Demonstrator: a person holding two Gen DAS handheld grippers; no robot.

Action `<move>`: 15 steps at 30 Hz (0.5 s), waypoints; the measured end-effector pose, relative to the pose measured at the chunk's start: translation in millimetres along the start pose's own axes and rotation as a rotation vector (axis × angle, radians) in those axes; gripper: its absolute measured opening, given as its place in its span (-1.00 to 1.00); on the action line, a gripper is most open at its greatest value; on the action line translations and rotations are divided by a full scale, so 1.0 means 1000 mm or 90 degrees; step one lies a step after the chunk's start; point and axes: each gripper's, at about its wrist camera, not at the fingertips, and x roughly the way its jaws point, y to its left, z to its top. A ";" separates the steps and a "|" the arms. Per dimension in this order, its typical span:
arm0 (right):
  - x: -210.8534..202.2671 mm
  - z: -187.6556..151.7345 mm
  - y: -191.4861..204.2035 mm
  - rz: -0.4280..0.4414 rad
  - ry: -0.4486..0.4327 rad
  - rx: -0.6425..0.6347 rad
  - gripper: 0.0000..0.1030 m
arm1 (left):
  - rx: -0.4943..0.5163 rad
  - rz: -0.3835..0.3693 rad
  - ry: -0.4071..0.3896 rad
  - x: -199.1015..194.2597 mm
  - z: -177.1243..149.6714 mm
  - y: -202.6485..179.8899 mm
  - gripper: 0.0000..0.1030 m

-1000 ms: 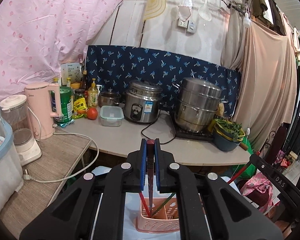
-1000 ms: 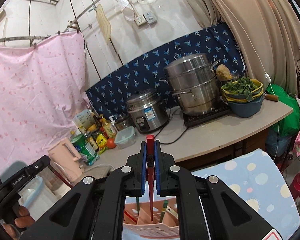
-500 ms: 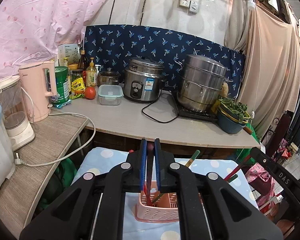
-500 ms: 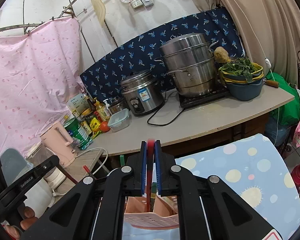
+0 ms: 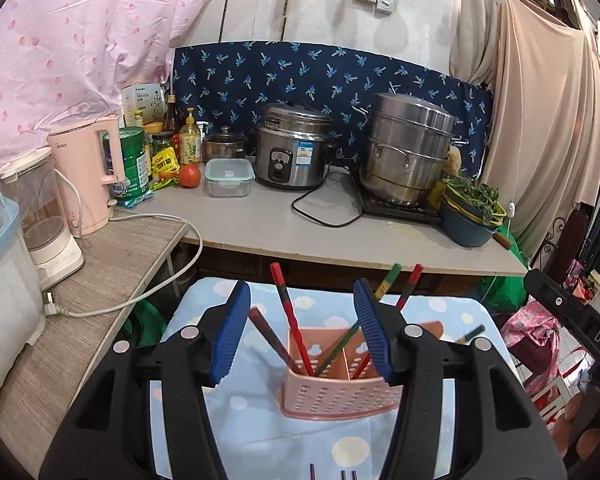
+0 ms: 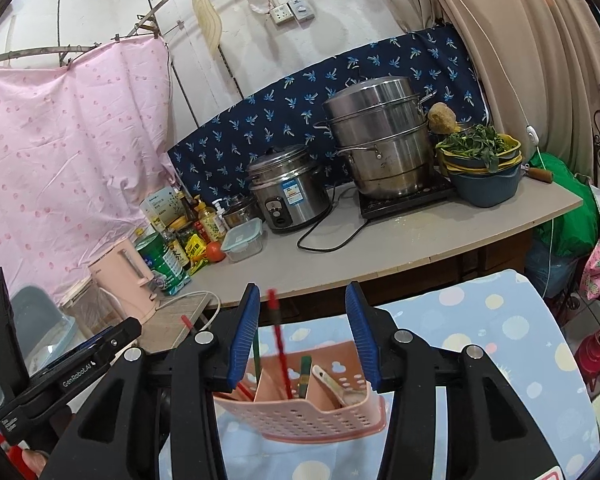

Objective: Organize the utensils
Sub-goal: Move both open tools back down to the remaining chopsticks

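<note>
A: How do the jaws stand on the left gripper (image 5: 302, 330)?

B: Apart, and they have just been opening. A red chopstick (image 5: 290, 314) stands between the blue pads (image 5: 230, 334) but touches neither; its lower end sits in the pink holder (image 5: 340, 398).

A: And the right gripper (image 6: 304, 334)?

B: The same: jaws apart, just opened. A red chopstick (image 6: 279, 344) rises between its pads (image 6: 242, 336) without contact, blurred, with its tip down inside the pink holder (image 6: 304, 420).

A: Where is the holder itself?

B: On the pale blue spotted cloth (image 5: 260, 420), right under both grippers. It is divided into compartments. In the left wrist view several chopsticks lean in it: dark red ones to the left of the holder's middle, a green one (image 5: 382, 292) and a red one (image 5: 410, 286) slanting out to its right.

A: Anything else in the holder?

B: In the right wrist view a green stick (image 6: 304, 372) and a pale spoon-like utensil (image 6: 332, 382) sit in the compartments right of the middle.

A: And beyond the holder?

B: Behind it runs a grey counter (image 5: 300, 228). On that, past the holder, stand a rice cooker (image 5: 294, 146) and a steel steamer pot (image 5: 408, 150), with a bowl of greens (image 5: 470, 212) further right. Left of the holder, a pink kettle (image 5: 86, 168) stands on a lower wooden shelf (image 5: 100, 280).
</note>
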 end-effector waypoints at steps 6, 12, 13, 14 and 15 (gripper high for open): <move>-0.016 -0.013 0.005 -0.010 0.006 -0.010 -0.13 | 0.032 0.014 0.006 -0.015 -0.011 -0.010 -0.01; -0.033 -0.026 0.010 -0.007 0.018 -0.027 -0.13 | 0.048 0.022 0.014 -0.029 -0.021 -0.015 -0.01; -0.036 -0.029 0.011 -0.009 0.020 -0.032 -0.13 | 0.049 0.024 0.015 -0.031 -0.024 -0.015 0.00; -0.039 -0.032 0.013 -0.010 0.022 -0.038 -0.13 | 0.051 0.026 0.016 -0.032 -0.026 -0.015 0.00; -0.042 -0.035 0.014 -0.011 0.024 -0.044 -0.13 | 0.052 0.029 0.019 -0.034 -0.029 -0.015 0.01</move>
